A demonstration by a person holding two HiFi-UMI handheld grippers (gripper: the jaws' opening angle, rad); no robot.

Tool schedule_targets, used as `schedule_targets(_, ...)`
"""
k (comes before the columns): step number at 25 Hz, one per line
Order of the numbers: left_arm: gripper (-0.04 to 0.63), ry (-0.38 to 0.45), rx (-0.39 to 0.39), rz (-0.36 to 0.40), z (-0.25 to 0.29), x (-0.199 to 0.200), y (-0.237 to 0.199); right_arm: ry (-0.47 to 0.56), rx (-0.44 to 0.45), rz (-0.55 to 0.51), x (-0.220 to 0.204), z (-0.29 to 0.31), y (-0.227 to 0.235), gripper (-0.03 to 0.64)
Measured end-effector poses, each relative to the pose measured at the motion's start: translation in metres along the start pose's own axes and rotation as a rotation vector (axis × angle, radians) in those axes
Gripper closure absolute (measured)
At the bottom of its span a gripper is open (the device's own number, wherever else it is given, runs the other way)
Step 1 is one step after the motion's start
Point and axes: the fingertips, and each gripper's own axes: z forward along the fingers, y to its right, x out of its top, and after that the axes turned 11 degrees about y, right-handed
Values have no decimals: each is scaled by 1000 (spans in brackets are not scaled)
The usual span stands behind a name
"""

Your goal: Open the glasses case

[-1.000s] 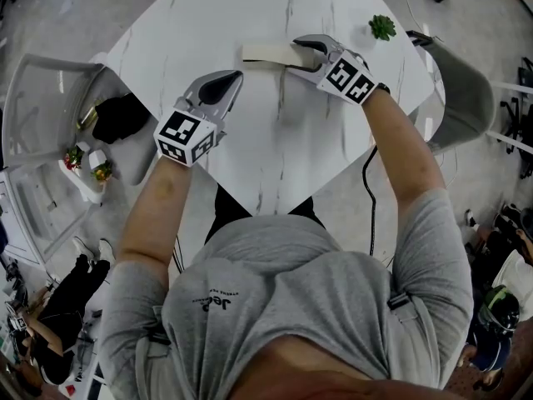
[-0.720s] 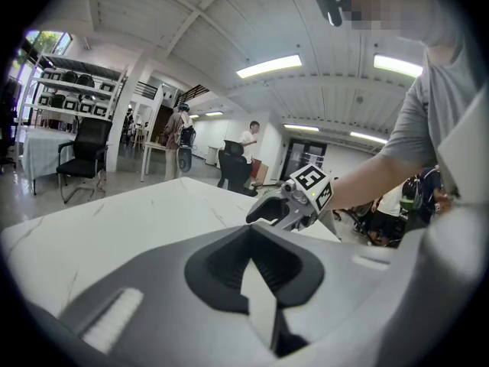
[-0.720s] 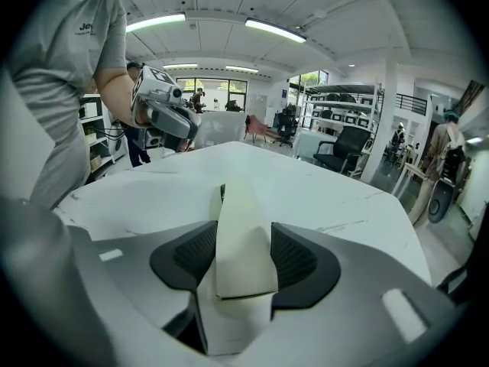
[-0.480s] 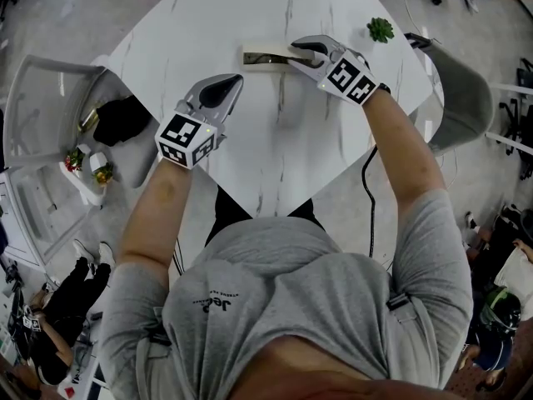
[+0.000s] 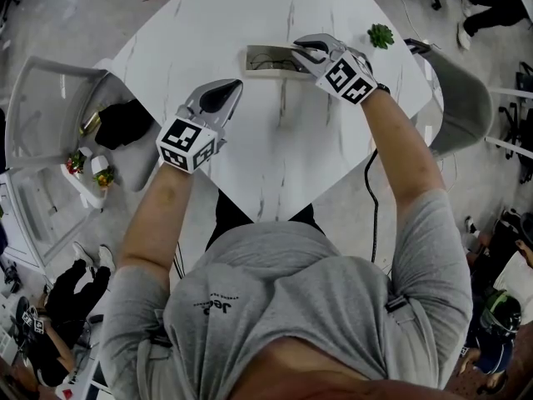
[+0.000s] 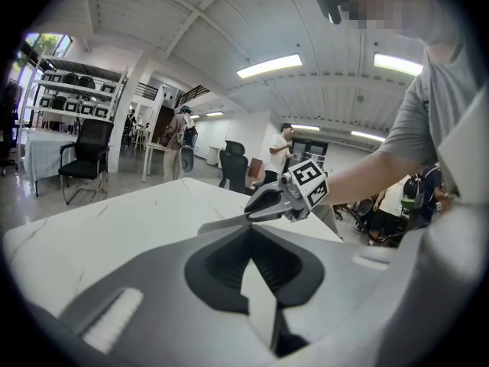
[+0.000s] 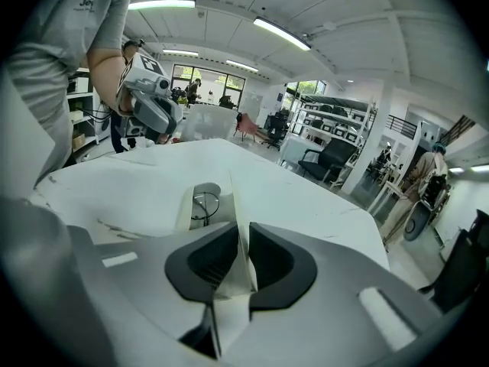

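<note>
The cream glasses case (image 5: 251, 60) lies at the far side of the white marble table (image 5: 283, 140). Its lid (image 7: 238, 205) stands raised, and a pair of glasses (image 7: 203, 202) shows in the base. My right gripper (image 5: 302, 52) is at the case's right end. Its jaws are closing, and the thin lid is pinched between the pads (image 7: 269, 257). My left gripper (image 5: 234, 84) hovers over the table to the near left of the case, well apart from it, shut and holding nothing. From the left gripper view, the right gripper (image 6: 254, 206) holds the lid's edge up.
A small green plant (image 5: 381, 33) sits near the table's right corner. A chair (image 5: 46, 98) with a black item (image 5: 121, 119) stands to the left, and a grey chair (image 5: 466, 98) to the right. A cable (image 5: 371, 190) hangs off the table's near right edge.
The case was a closed cream bar; now its lid is lifted and the glasses show. The right gripper closed on the lid and rose slightly. The left gripper stayed put.
</note>
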Motion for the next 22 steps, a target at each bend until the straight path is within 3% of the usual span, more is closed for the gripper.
schedule_targets(22,546,-9,2,0,0,-3,-5,-46,-45,-13,-14,14,27,575)
